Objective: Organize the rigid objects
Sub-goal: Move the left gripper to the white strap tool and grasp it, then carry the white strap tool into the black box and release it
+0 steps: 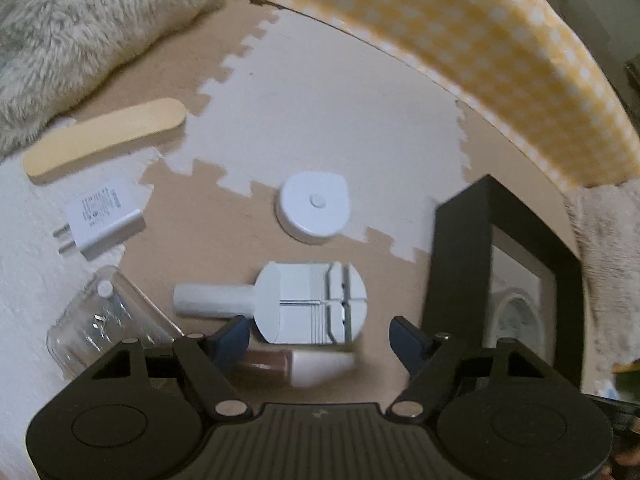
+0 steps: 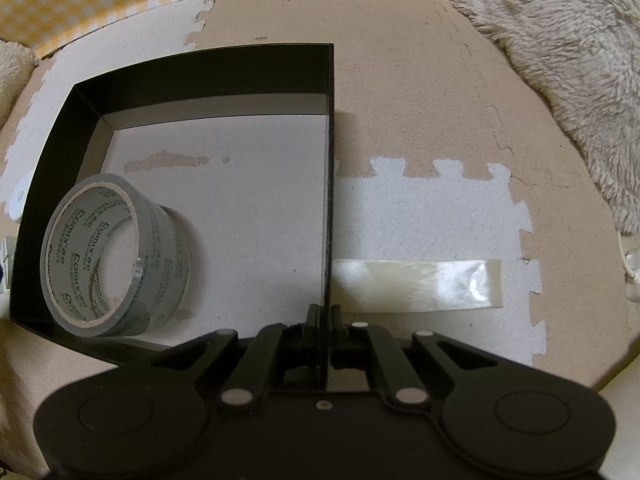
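Observation:
In the left wrist view my left gripper (image 1: 320,334) hangs open over a white T-shaped tool (image 1: 308,300) lying on the foam mat. Its pads stand either side of the tool's round head without pressing it. A brown nail polish bottle (image 1: 296,364) with a white cap lies just below the tool, between the fingers (image 1: 236,334). My right gripper (image 2: 329,316) is shut on the right wall of the black box (image 2: 331,160). A grey tape roll (image 2: 108,256) stands in the box's left corner.
Around the tool lie a white round puck (image 1: 314,208), a white charger plug (image 1: 104,220), a wooden stick (image 1: 104,140) and a clear glass jar (image 1: 100,328). The black box (image 1: 492,264) stands at the right. Fluffy blankets (image 2: 560,60) and a yellow checked edge (image 1: 500,60) border the mat. A clear tape strip (image 2: 416,284) lies flat.

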A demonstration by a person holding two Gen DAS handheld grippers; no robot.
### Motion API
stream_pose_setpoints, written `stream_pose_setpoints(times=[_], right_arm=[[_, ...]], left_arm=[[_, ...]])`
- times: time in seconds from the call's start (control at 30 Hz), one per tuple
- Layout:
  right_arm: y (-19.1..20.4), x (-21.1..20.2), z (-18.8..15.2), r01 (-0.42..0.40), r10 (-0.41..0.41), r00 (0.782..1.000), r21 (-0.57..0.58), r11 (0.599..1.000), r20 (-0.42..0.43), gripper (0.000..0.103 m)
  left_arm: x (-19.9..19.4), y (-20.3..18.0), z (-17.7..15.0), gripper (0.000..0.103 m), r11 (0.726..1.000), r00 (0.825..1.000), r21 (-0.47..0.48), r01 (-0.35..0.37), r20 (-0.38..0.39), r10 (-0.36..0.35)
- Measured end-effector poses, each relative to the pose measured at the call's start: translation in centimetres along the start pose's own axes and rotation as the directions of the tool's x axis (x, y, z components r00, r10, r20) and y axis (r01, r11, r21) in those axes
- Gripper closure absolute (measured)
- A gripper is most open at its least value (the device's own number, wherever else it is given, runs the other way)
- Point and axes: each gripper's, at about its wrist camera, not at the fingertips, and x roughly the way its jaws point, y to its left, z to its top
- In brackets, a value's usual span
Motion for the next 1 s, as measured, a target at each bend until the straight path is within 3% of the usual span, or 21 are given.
stream_pose_setpoints(times=[0.13, 0.2, 0.5, 0.7, 0.83, 1.0], right_arm=[[0.0, 0.0, 0.0, 0.002, -0.002, 1.000, -0.002, 1.000, 0.000, 0.099], [0.1, 0.0, 0.0, 0.004, -0.004, 1.000, -0.003, 1.000, 0.000, 0.099], [0.2, 0.0, 0.0, 0.004, -0.004, 1.000, -0.003, 1.000, 0.000, 0.099], [0.2, 0.1, 0.0, 0.004, -0.004, 1.000, -0.004, 1.000, 0.000, 0.099], [0.3, 0.0, 0.1, 0.006, -0.006, 1.000, -0.006, 1.000, -0.002, 0.099], [0.3, 0.0, 0.0, 0.006, -0.006, 1.000, -0.006, 1.000, -0.002, 0.099]], left_arm=[[0.7, -0.4, 0.2, 0.027, 0.998, 0.998, 0.030, -0.052, 0.034, 0.051], [1.0, -0.3, 0.2, 0.039, 0.998, 0.998, 0.035, -0.059, 0.035, 0.058], [-0.2, -0.4, 0.3, 0.040, 0.997, 0.995, 0.059, -0.058, 0.084, 0.053], [-2.5, -2.1, 0.4, 0.040, 0.994, 0.986, 0.107, -0.011, 0.164, -0.006], [-4.1, -3.9, 0.2, 0.040, 0.986, 0.977, 0.140, 0.090, 0.182, -0.114], [-5.2, -7.4, 0.0, 0.040, 0.957, 0.954, 0.204, 0.205, 0.174, -0.242]])
